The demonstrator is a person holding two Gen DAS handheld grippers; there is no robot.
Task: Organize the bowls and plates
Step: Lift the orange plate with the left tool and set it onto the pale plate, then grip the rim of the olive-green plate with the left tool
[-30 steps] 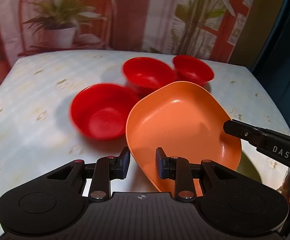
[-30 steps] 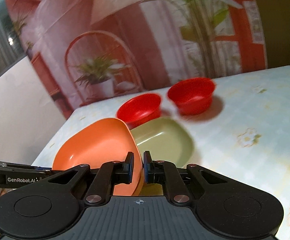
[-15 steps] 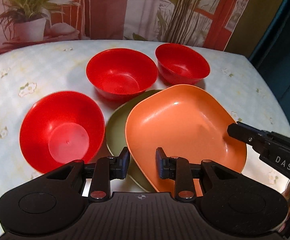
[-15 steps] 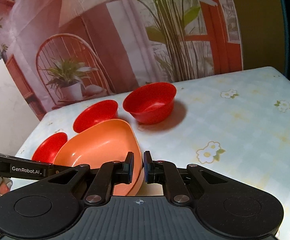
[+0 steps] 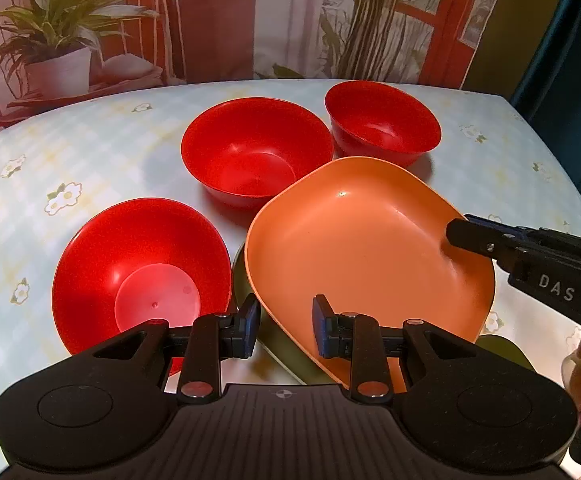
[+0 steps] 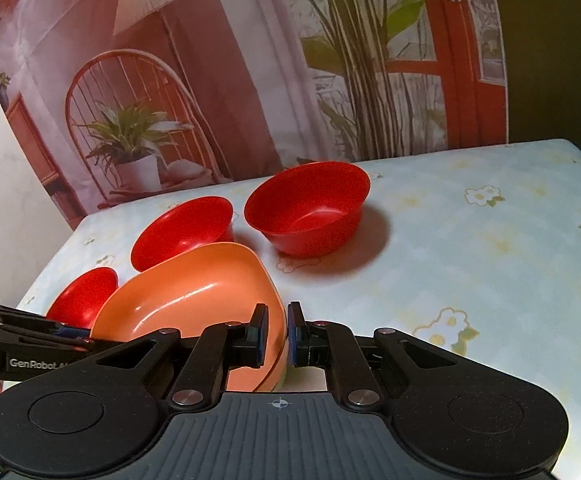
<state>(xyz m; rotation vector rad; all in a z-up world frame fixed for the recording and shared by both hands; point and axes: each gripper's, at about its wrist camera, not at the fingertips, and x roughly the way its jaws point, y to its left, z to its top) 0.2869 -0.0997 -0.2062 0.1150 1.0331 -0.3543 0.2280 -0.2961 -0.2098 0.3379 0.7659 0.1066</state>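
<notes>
Three red plastic bowls [image 5: 256,152] wait unstacked while the right gripper [image 6: 277,334], clenched on the orange rounded plate [image 5: 366,248], should lower it onto the olive plate [image 5: 278,344]; the left gripper [image 5: 284,326] gapes.

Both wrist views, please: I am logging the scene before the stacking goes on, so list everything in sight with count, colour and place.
red bowls: three, red, upright on the table, one near left, two farther back.
orange plate: one, orange, tilted, over the green plate.
green plate: one, olive green, mostly hidden beneath the orange plate.
table: one, pale cloth with flower print.
backdrop: one, printed with plants, chair and red door, behind the table.
left gripper: one, black, open, by the orange plate's near edge.
right gripper: one, black, shut on the orange plate's rim.
</notes>
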